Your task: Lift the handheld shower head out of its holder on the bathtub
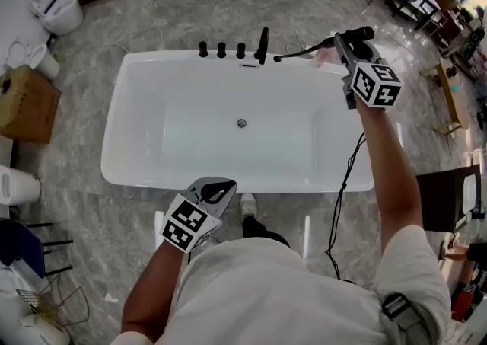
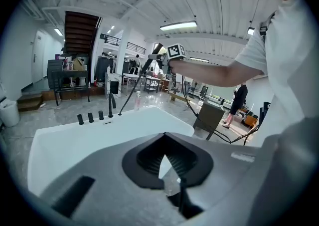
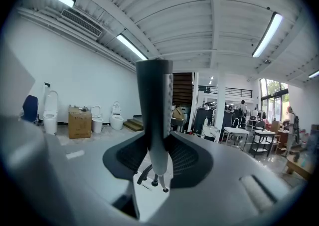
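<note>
On the far left of the head view, white toilets [image 1: 57, 8] and a brown cardboard box [image 1: 23, 103] stand on the grey marbled floor. They are well apart from the white oval bathtub [image 1: 114, 119], which fills the middle of my picture. A small round metal drain [image 1: 241, 122] sits in the bathtub's floor.

My left gripper [image 1: 221, 183] hangs just at the bathtub's near rim. In the left gripper view its jaws meet at the tips with nothing between them [image 2: 164, 156], and only white tub shows through the small gap behind.

On the far rim stand three short black knobs [image 1: 221, 49] in a row. Just to their right is a black upright spout [image 1: 262, 45].

Right of the spout, a thin dark hose [image 1: 297, 52] rises from the rim to the slim black rod-shaped handheld shower head [image 1: 354, 33]. The shower head is off the rim and held in the air over the bathtub's far right corner. My right gripper [image 1: 340, 45] is clamped on it. In the right gripper view the handle [image 3: 154, 110] stands upright between the pads, pinched on both sides.

A black cable [image 1: 346, 183] trails down from the right gripper beside my forearm.
</note>
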### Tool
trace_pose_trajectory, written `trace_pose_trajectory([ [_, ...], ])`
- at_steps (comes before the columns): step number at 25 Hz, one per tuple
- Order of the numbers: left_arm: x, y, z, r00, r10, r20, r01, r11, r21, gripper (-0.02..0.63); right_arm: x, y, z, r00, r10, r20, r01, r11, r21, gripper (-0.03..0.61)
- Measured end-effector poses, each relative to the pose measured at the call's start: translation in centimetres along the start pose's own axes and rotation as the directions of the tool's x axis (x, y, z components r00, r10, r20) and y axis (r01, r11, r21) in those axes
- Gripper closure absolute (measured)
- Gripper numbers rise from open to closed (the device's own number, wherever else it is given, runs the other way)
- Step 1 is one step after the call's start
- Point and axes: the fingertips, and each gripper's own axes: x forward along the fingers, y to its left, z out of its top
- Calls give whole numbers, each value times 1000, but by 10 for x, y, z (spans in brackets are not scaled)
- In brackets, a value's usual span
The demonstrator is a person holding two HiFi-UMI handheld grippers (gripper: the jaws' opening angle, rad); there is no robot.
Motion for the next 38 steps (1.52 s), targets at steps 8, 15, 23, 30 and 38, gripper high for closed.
trace_pose_trajectory([
  [8, -25, -5, -19, 1000, 21, 9, -21, 1000, -8, 607, -54, 14, 42, 998, -16, 57, 17, 1000, -8, 433],
  [15, -44, -8, -31, 999, 30, 23, -30, 999, -14, 607, -97, 35, 70, 997, -17, 81, 19, 999, -30, 433],
  [23, -62, -13, -41, 999, 24, 35, -24, 1000, -7, 607, -142, 68, 109, 992, 3, 127, 5, 998, -59, 433],
  [30, -74, -21, -48, 999, 17, 51, -17, 1000, 2, 607, -179, 95, 130, 989, 19, 148, -7, 997, -82, 433],
  [38, -90, -25, -51, 998, 6, 67, -7, 1000, 10, 607, -210, 129, 150, 986, 28, 166, -12, 995, -97, 433],
])
